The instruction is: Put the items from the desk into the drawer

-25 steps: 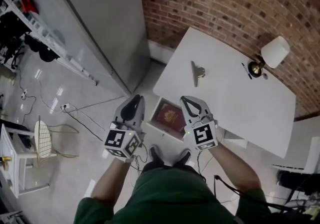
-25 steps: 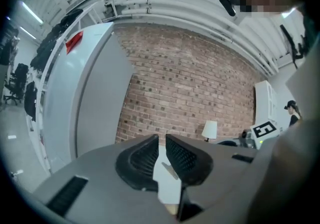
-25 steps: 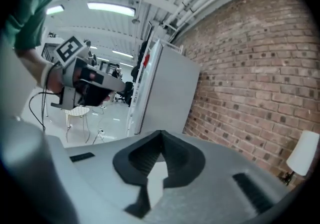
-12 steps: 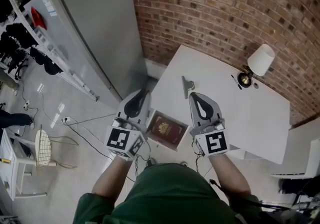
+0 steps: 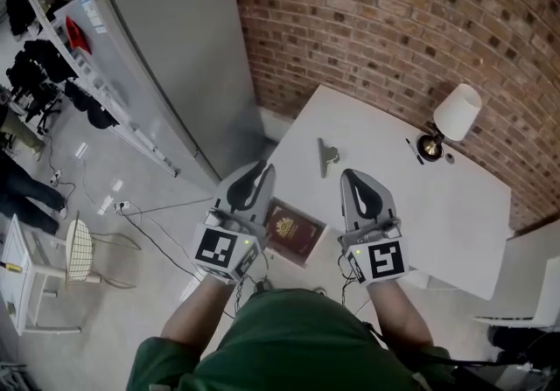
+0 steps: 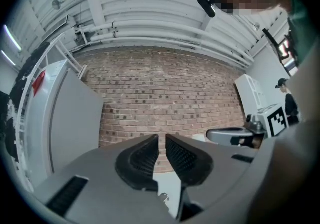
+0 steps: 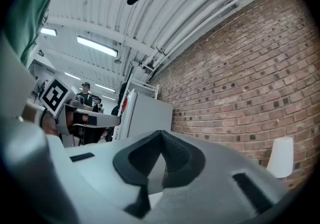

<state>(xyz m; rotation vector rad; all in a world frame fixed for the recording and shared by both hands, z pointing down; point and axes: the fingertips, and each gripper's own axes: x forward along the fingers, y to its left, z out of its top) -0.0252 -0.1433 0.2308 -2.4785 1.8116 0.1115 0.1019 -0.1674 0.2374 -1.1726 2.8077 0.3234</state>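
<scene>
A metal clip (image 5: 326, 155) lies on the white desk (image 5: 411, 205), and a thin dark pen (image 5: 411, 150) lies by the lamp. Under the desk's near left edge a drawer (image 5: 278, 249) stands open with a maroon passport (image 5: 293, 230) flat inside. My left gripper (image 5: 255, 174) hovers left of the drawer, over the floor; its jaws are closed to a thin slit with nothing between them. My right gripper (image 5: 354, 178) hangs over the desk's near edge, right of the passport, shut and empty. In the left gripper view, the left gripper (image 6: 162, 140) faces the brick wall.
A white-shaded lamp (image 5: 455, 114) stands at the desk's far right corner, also seen in the right gripper view (image 7: 280, 157). A brick wall (image 5: 394, 22) runs behind the desk. A tall grey cabinet (image 5: 175, 57) stands to the left. Cables and a wire chair (image 5: 79, 249) are on the floor.
The head view has shifted and the desk sits a little lower in it. Both grippers stay side by side, shut and empty; the clip, pen and passport have not moved.
</scene>
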